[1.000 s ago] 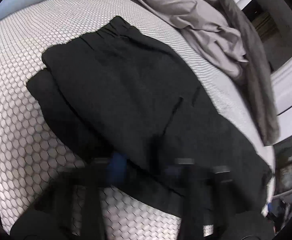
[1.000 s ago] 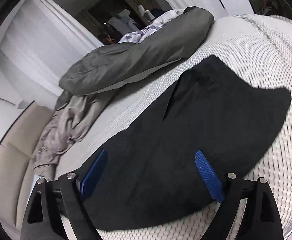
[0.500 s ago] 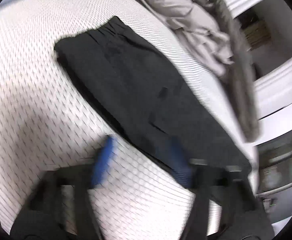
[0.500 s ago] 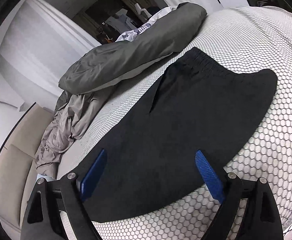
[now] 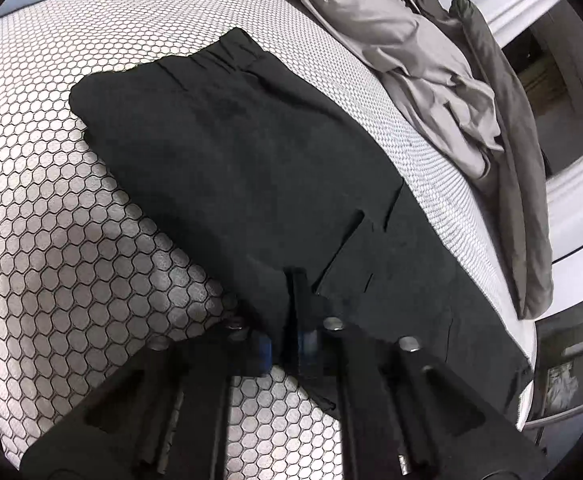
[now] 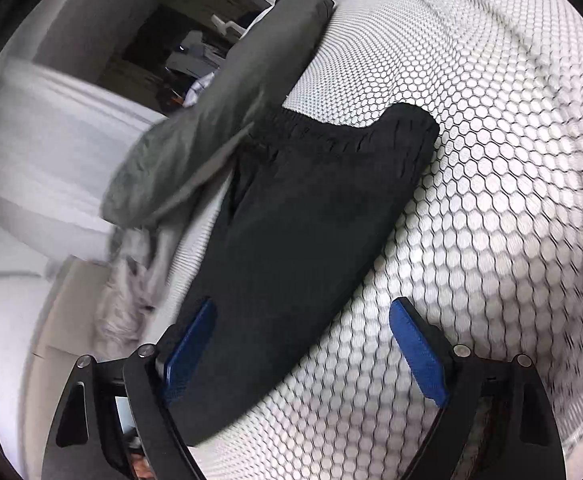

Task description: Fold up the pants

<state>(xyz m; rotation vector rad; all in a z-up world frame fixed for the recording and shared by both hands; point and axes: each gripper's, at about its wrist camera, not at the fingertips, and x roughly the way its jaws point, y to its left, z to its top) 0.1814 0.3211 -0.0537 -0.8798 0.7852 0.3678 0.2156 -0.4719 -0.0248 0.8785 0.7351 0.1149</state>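
**Left claw pinching pants edge, right claw wide over the near end**

No brand, label or readable text anywhere in either view.

Pants (image 5: 251,168): black, matte woven fabric, lying flat and already doubled over lengthwise on the bed. Gathered elastic waistband (image 5: 227,54) at the far end, slit pocket openings on the upper layer nearer the camera. Mostly smooth surface, a few shallow creases by the waistband. Long rounded-rectangle outline in the right wrist view (fisheye bends it).

Left gripper (image 5: 291,332): jaws have just been closing and now sit pressed together on the near long edge of the pants, black cloth caught between the blue pads. Fabric bunches up slightly at the pinch.

Right gripper (image 6: 303,344): jaws spread wide, nothing clamped. Its left blue pad (image 6: 189,346) lies over the pants' edge; whether it touches, can't tell. The other pad is over bare mattress, beside the cloth.

Mattress cover (image 5: 51,240): white, black hexagon mesh print, quilted look.

Beyond the pants: crumpled taupe sheet (image 5: 403,40), soft and heavily wrinkled, and a dark grey-green duvet (image 5: 507,128) bunched along the far side of the bed. White panelled wall (image 6: 39,120) behind (blurred in the right wrist view).
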